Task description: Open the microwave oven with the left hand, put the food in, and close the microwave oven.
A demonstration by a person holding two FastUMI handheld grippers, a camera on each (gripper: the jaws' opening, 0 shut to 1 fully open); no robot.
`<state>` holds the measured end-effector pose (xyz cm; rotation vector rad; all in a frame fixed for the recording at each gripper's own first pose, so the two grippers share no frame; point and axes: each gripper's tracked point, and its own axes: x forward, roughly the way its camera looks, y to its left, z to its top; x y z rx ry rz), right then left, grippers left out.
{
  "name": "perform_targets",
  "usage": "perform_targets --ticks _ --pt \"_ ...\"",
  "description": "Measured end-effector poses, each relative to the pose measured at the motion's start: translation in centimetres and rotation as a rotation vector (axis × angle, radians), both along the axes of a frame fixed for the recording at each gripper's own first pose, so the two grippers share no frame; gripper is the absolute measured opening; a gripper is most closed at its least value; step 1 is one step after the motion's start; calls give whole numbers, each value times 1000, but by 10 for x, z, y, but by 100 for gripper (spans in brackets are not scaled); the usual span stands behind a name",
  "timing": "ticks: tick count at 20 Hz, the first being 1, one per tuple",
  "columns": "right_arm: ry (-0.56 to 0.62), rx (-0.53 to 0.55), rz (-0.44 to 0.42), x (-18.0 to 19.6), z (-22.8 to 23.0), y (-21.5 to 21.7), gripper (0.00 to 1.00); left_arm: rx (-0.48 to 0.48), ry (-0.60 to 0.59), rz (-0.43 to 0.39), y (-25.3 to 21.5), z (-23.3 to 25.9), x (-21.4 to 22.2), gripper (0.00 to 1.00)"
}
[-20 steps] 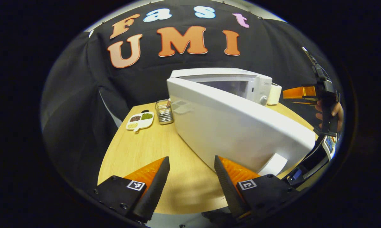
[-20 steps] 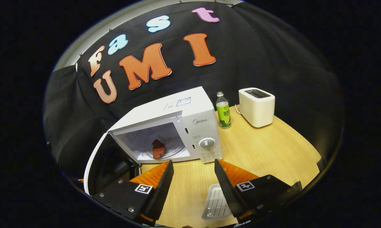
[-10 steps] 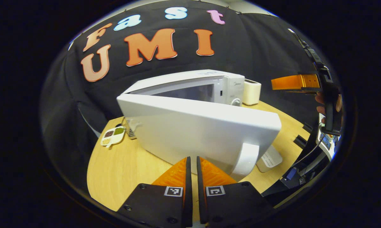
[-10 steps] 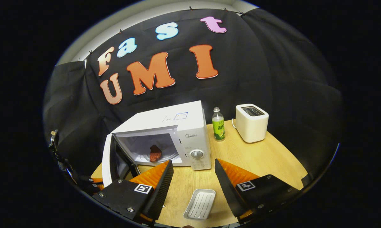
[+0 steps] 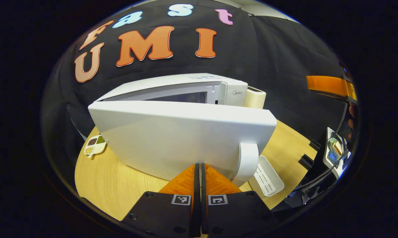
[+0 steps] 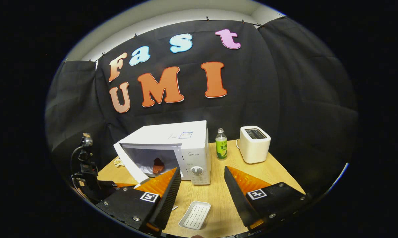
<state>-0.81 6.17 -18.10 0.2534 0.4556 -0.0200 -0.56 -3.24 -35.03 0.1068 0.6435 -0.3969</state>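
The left hand-held gripper [image 5: 199, 172], its ridged orange fingers pressed together on nothing, touches the smooth white microwave door [image 5: 185, 135]. The right hand-held gripper [image 6: 199, 185] gapes wide, empty, above the wooden surface [image 6: 268, 172].

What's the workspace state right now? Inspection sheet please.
Surface: wooden table, bare in front.
Job's things: microwave with door partly open; food inside.
Clutter: white tray, green bottle, toaster, sectioned dish.
Grippers: left gripper shut, fingertips at the door's outer face; right gripper open, empty.
Cables: dark cable at the table's edge.
Surroundings: black cloth wall.
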Motion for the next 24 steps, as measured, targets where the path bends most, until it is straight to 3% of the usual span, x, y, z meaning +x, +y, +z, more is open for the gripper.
perform_targets --ticks 6,14,16,21,22,24 --pt "-2 -15 5 -17 -1 -11 82 70 -50 -72 -29 -6 52 5" --pt "-6 -4 14 -17 6 -20 82 153 -92 -25 -39 -21 122 5" --pt "-1 -5 17 -15 3 -24 82 128 -46 -28 -49 -31 116 5" --pt "-6 -11 10 -11 7 -35 82 141 -83 12 -54 -34 123 5" --pt "-4 -12 12 -11 5 -36 82 145 -85 10 -56 -33 122 0" --pt "2 -8 17 -8 5 -35 82 150 -95 7 -56 -32 130 5"
